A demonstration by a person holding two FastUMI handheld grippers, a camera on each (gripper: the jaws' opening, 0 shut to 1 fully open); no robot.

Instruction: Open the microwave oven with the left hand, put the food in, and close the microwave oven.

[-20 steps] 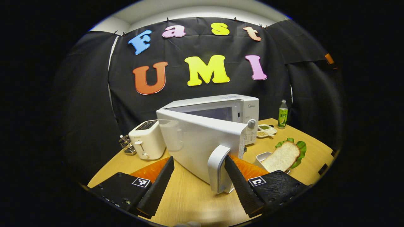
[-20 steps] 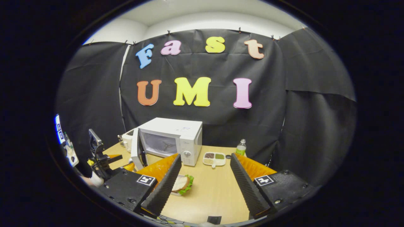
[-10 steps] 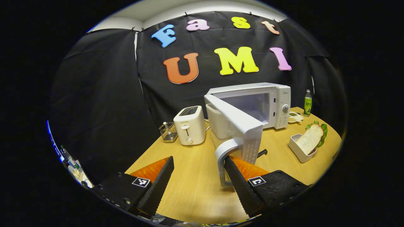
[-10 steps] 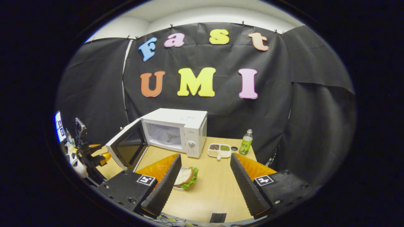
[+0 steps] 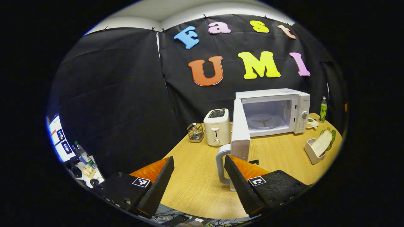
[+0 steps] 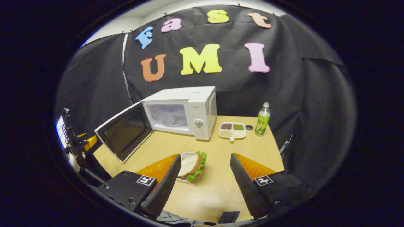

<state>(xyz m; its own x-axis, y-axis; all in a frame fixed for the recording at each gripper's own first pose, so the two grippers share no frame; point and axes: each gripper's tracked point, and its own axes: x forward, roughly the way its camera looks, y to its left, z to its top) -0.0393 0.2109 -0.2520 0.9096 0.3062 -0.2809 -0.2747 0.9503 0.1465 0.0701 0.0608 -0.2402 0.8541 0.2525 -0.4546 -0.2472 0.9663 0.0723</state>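
- With its door [image 5: 240, 129] swung wide, the microwave [image 5: 277, 108] sits at the back of the desk [image 5: 195, 186]; cavity and turntable [image 5: 263, 121] exposed.
- Door handle [image 5: 221, 167] sits just inside the left tongs [image 5: 199, 171], against the inner face of one finger; the other finger is well apart from it, so released, not clamped.
- In the right gripper view the door [image 6: 124, 132] hangs out from the microwave [image 6: 183, 110] toward the near desk edge, dark inner window facing up.
- Food: sandwich with lettuce [image 6: 191, 165] in a small white tray, in front of the microwave, on the desk [image 6: 214, 189]; seen in the left gripper view too [image 5: 322, 143].
- Right tongs [image 6: 205, 171] spread, released, hovering above the desk, sandwich just beside one finger, not touching.
- Beside the microwave on the control-knob side: divided dish of grains [image 6: 233, 130], then a green bottle [image 6: 262, 119].
- On the door side: a white toaster [image 5: 217, 126], then a wire basket [image 5: 195, 132].
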